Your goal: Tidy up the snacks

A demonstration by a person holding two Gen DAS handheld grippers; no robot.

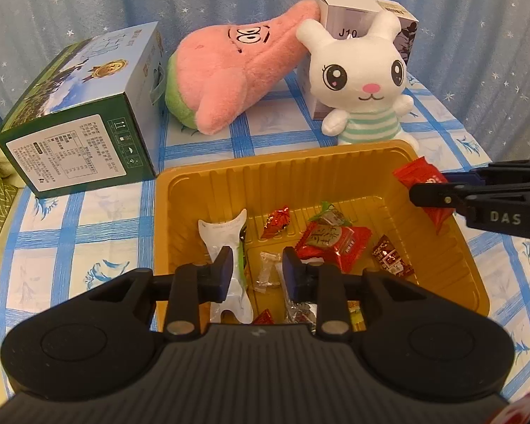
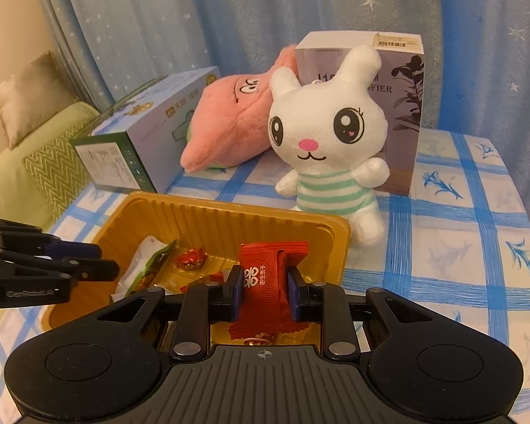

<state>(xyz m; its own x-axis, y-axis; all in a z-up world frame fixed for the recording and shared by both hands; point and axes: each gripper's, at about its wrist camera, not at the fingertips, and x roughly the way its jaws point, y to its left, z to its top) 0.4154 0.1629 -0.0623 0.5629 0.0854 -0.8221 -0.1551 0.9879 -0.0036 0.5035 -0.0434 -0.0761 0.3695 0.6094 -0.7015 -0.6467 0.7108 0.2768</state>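
A light, crinkly red snack packet (image 2: 274,282), best pinched across its flat middle, is clamped in the right gripper (image 2: 263,291) above the tray's (image 2: 229,219) right edge, while the left gripper (image 1: 256,275) is parted and empty.

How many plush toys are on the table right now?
2: the pink plush star lying between the two boxes, and the white plush rabbit sitting behind the gold plastic tray.

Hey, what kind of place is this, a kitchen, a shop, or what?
Most likely a home living room or bedroom: a star-patterned blue curtain, a green sofa with a cushion, and plush toys on a table with a blue checked cloth.
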